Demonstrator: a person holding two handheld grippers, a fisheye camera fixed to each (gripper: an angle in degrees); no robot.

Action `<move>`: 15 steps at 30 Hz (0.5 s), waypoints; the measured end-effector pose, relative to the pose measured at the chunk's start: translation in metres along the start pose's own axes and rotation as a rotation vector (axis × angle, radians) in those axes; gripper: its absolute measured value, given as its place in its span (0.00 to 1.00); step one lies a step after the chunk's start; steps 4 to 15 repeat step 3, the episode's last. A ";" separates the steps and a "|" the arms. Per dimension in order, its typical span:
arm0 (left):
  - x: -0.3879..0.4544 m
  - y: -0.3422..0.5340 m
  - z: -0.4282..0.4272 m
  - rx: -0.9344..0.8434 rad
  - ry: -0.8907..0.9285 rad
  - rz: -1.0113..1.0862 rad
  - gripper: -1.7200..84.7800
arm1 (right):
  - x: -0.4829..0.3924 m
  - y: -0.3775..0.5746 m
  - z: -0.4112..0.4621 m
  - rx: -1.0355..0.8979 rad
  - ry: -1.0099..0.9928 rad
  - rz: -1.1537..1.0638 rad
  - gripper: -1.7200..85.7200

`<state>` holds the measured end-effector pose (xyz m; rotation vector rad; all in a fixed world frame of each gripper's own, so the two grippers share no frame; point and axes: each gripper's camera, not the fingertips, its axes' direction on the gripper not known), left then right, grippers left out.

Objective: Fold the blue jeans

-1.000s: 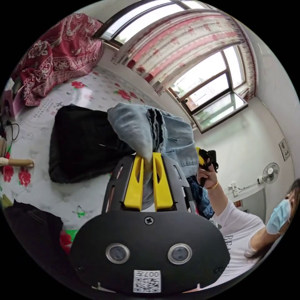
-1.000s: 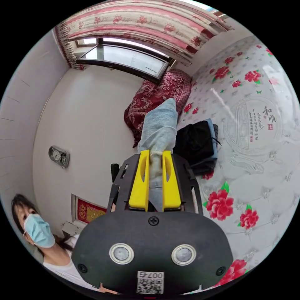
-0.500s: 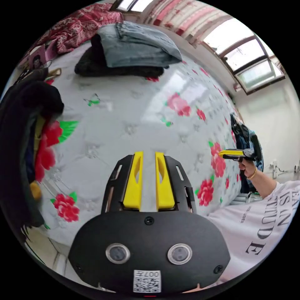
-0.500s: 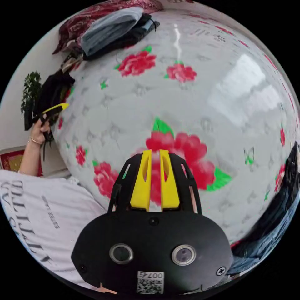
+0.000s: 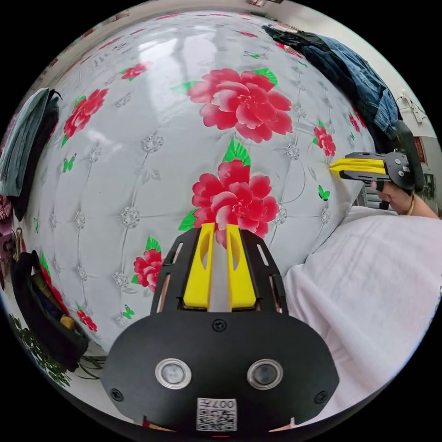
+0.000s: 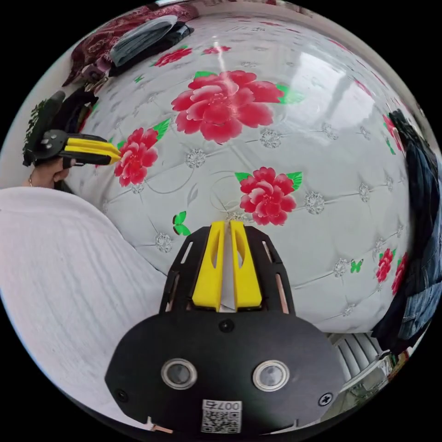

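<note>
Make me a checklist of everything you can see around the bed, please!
Surface: flowered bed cover, white with red blooms, bare in the middle.
Job's things: folded light blue jeans lie on top of a stack of dark folded clothes at the far corner.
Clutter: pile of dark blue denim clothes at one edge; black bag at another edge; red patterned blanket by the stack.
Grippers: left gripper and right gripper both hold nothing, jaws nearly together, above the cover.
Cables: nothing seen on the bed.
Surroundings: person's white shirt; green plant by the bag.
</note>
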<state>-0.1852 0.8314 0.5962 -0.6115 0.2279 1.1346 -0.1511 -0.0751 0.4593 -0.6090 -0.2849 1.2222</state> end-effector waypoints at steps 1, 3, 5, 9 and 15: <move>0.012 -0.005 0.007 0.001 -0.036 -0.006 0.08 | 0.010 0.003 -0.007 0.029 -0.057 0.030 0.04; 0.027 -0.011 0.013 -0.010 -0.078 0.004 0.08 | 0.028 0.008 -0.019 0.072 -0.170 0.087 0.05; 0.027 -0.011 0.013 -0.010 -0.078 0.004 0.08 | 0.028 0.008 -0.019 0.072 -0.170 0.087 0.05; 0.027 -0.011 0.013 -0.010 -0.078 0.004 0.08 | 0.028 0.008 -0.019 0.072 -0.170 0.087 0.05; 0.027 -0.011 0.013 -0.010 -0.078 0.004 0.08 | 0.028 0.008 -0.019 0.072 -0.170 0.087 0.05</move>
